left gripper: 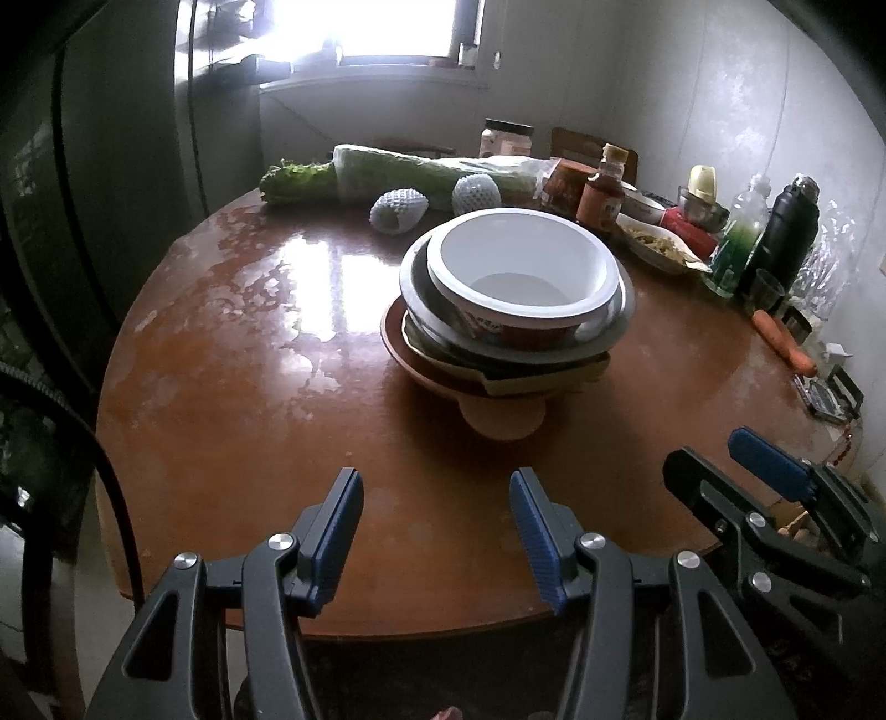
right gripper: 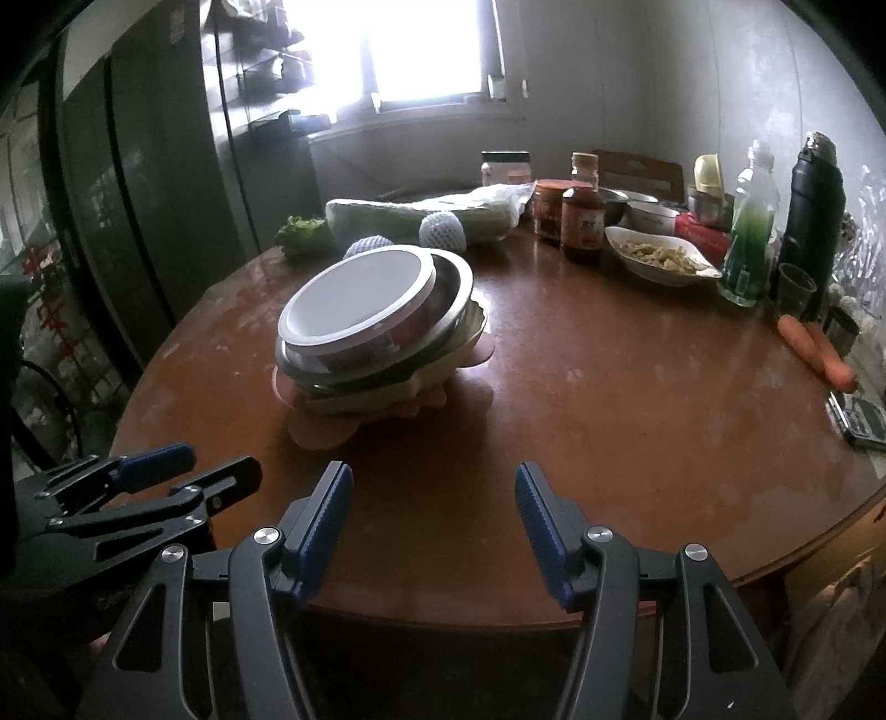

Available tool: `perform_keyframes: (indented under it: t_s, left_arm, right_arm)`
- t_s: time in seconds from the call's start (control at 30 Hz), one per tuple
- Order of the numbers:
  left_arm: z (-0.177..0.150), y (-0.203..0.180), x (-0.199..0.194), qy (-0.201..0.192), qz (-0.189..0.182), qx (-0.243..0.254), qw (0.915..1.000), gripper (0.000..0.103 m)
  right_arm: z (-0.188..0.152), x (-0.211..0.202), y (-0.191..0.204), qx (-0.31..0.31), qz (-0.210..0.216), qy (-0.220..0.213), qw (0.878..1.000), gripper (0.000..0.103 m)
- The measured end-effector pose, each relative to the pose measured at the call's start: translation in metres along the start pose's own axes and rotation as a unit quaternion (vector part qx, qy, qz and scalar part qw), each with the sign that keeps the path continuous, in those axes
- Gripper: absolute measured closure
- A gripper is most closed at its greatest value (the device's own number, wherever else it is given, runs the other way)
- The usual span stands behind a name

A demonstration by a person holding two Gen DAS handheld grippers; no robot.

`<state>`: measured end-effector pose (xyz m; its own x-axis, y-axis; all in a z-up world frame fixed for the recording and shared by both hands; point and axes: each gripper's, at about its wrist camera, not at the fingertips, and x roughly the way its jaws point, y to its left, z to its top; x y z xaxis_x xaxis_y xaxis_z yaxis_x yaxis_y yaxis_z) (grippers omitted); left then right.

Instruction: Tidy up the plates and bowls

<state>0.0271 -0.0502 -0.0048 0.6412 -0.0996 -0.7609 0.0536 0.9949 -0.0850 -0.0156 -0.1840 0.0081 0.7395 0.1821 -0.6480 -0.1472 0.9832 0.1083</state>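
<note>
A white bowl (left gripper: 523,271), empty inside, sits nested in a steel bowl (left gripper: 421,299) atop stacked plates (left gripper: 443,371) near the middle of a round wooden table (left gripper: 249,387). Beyond, a white dish (right gripper: 659,257) holds pale food. The stack lies ahead of both grippers, well apart from them. The left gripper (left gripper: 437,526) and right gripper (right gripper: 434,523) both stand with jaws apart, holding nothing. Bottle labels are too blurred to read.

Round brown wooden table (left gripper: 232,387), glaring bright window (left gripper: 398,27) behind, pale grey walls (left gripper: 692,111), dark cabinet (right gripper: 138,194) at left.
</note>
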Motion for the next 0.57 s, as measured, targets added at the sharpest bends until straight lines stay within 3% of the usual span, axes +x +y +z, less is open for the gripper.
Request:
perform_keyframes:
  t_s: [0.57]
  left_arm:
    - [0.0, 0.009, 0.013, 0.009, 0.02, -0.009, 0.9997, 0.048]
  right_arm:
    - [-0.004, 0.012, 0.0, -0.005, 0.002, 0.014, 1.0, 0.04]
